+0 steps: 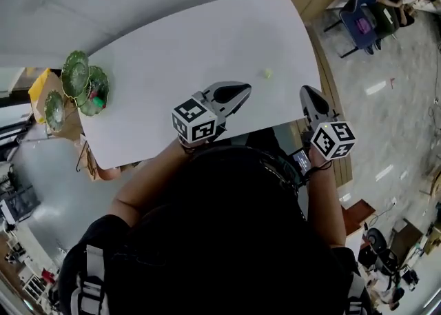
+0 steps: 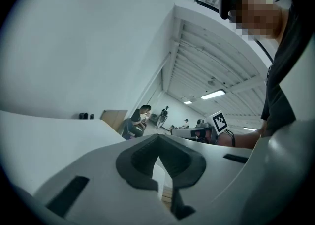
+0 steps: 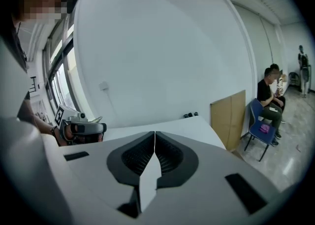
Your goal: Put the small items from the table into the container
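Bench (image 1: 207,38): white, mostly bare, fills the upper middle of the head view. Container (image 1: 76,72): a cluster of green glass dishes at the bench's left end, with something small and coloured already inside one dish.

Left hand-held gripper (image 1: 241,89): held over the near edge of the bench and pointing up-right in the head view. Its own view shows the pads meeting with nothing between them, so it is closed and empty. Right hand-held gripper (image 1: 306,92): at the bench's right edge, pads pressed together in its own view, also empty.

Small item (image 1: 267,72): pale yellow-green, alone on the bench. It lies ahead of both tips and between them, touching neither, and seems slightly nearer the left tip. It is too small to give a long axis; it looks roundish.

Judgement: nothing is grasped yet. Either hand could reach the item, but the container lies well apart from it on the left, so the left hand has the shorter carry. Whichever hand goes must first spread its pads.
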Motion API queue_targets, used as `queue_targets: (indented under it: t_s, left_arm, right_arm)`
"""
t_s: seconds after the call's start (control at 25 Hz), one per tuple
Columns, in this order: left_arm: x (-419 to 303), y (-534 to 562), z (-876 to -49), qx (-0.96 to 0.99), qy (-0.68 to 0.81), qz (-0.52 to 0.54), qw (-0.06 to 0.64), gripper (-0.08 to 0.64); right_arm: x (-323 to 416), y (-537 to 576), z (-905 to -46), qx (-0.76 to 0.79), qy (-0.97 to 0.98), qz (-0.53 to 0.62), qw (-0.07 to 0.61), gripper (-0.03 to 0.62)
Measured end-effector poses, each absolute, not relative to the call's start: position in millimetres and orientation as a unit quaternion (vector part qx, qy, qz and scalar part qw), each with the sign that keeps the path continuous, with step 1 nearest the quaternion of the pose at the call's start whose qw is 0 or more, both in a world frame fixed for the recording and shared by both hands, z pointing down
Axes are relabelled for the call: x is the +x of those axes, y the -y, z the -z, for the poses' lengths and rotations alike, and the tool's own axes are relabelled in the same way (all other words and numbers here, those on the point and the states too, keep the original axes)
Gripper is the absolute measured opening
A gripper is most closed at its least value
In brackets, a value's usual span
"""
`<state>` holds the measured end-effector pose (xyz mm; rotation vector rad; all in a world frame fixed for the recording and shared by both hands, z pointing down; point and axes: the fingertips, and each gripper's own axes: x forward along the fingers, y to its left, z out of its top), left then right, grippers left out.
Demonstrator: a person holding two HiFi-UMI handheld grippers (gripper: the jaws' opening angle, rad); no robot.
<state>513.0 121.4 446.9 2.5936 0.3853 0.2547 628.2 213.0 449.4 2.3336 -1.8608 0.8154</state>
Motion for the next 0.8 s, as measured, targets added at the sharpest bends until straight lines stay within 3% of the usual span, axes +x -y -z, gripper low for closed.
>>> queue_targets:
  t_s: [0.8]
  left_arm:
    - [528,-141,-454,0.946,0.172,-0.040,0.271,0.003]
  right_arm:
    - [675,-146,-485,0.498,0.806,-0.296,0.117,0.020]
